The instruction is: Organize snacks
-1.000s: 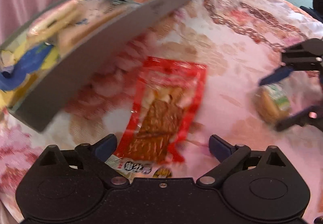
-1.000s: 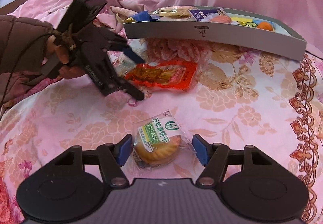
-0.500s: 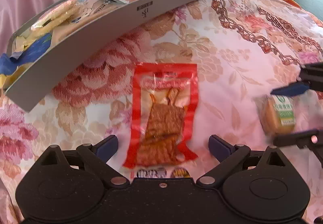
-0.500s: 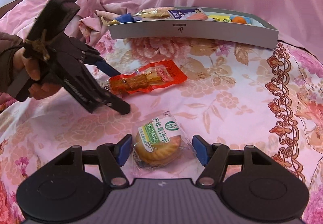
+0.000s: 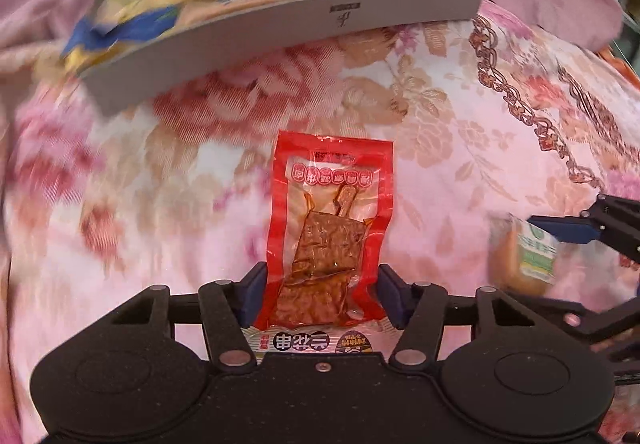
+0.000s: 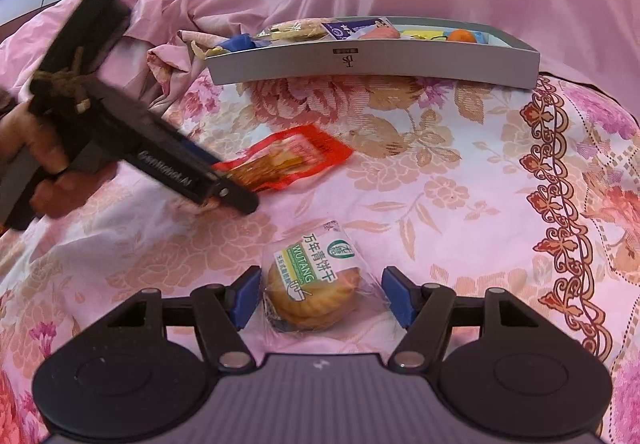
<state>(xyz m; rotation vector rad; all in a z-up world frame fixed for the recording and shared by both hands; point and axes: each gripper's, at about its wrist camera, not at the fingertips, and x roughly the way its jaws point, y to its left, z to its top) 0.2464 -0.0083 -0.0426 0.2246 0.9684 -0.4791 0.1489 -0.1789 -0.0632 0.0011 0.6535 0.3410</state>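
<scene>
Left wrist view: the left gripper (image 5: 320, 294) has just been closing, its jaws now pinching the near end of the red snack packet (image 5: 330, 228) on the floral cloth. The right gripper (image 6: 320, 298) stands released astride the wrapped biscuit (image 6: 312, 280), not touching. The grey tray (image 6: 372, 62) beyond already holds several snacks; these two remain.

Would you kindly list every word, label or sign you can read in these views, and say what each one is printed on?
"万年青饼干": top line on the biscuit packet label.
"WUTANG": green band on the same label; the smaller print there is too small to read.
"Centlabel AI", roughly, blurred: side of the left gripper.
Logo mark on the grey tray front wall: too small to read.
Red snack pouch: a row of characters in red frames and upside-down bottom print, not legible.
</scene>
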